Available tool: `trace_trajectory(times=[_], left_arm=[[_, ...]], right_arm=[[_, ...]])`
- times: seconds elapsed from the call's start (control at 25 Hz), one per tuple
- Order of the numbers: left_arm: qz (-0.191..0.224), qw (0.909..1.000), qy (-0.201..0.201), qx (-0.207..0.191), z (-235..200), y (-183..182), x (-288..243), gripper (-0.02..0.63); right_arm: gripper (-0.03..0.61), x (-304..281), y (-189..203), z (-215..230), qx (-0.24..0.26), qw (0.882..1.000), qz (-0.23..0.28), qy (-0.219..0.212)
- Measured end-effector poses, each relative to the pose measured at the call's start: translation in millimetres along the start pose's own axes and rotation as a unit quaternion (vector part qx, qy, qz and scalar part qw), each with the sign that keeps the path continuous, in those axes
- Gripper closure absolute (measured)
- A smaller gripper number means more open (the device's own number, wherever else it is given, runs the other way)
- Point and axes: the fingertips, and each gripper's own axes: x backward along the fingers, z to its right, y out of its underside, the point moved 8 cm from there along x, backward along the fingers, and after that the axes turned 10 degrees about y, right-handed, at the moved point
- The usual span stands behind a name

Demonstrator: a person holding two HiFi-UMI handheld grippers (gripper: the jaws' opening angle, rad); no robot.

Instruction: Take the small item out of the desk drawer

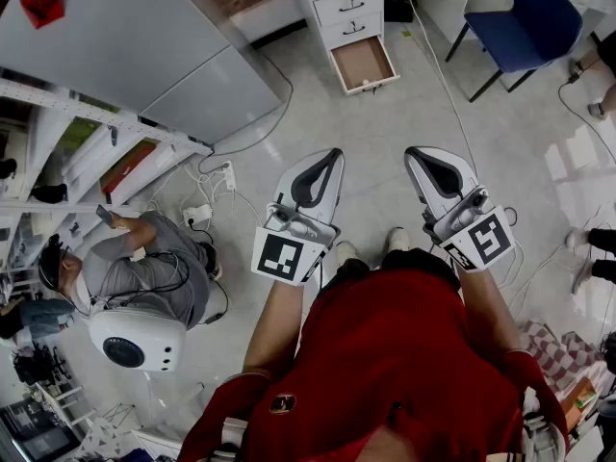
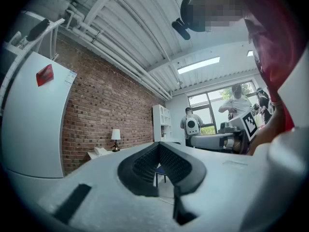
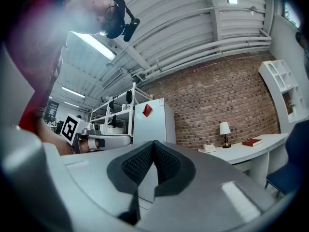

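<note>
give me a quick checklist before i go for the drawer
1. Drawer open: ok, the bottom one is pulled out.
2. Item seen in the drawer: cannot tell, too small in the head view.
3. Left gripper empty: ok, jaws shut on nothing.
4. Right gripper empty: ok, jaws shut on nothing.
5. Jaws open for a grab: not ok, both pairs are shut.
6. Grippers at the drawer: not ok, both are held well short of it.

A brick wall [image 2: 106, 115] backs a grey floor [image 1: 385, 162], blue chair [image 1: 525, 17], white bookshelf [image 2: 161, 122] and ceiling strip light [image 2: 198, 65].
</note>
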Motion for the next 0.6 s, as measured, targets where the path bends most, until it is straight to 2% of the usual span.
trace_trajectory(times=[0.32,0.6], left_arm=[[0.002,0.9999,-0.007,0.009,11.3,3.3,-19.5,0.611],[-0.013,0.9997,-0.018,0.010,11.7,11.3,-50.1,0.611]], right_arm=[[0.566,12.2,-0.4,19.4,-0.007,1.000,0.008,-0.009],[0.566,20.9,3.2,57.4,-0.016,1.000,0.006,-0.007]])
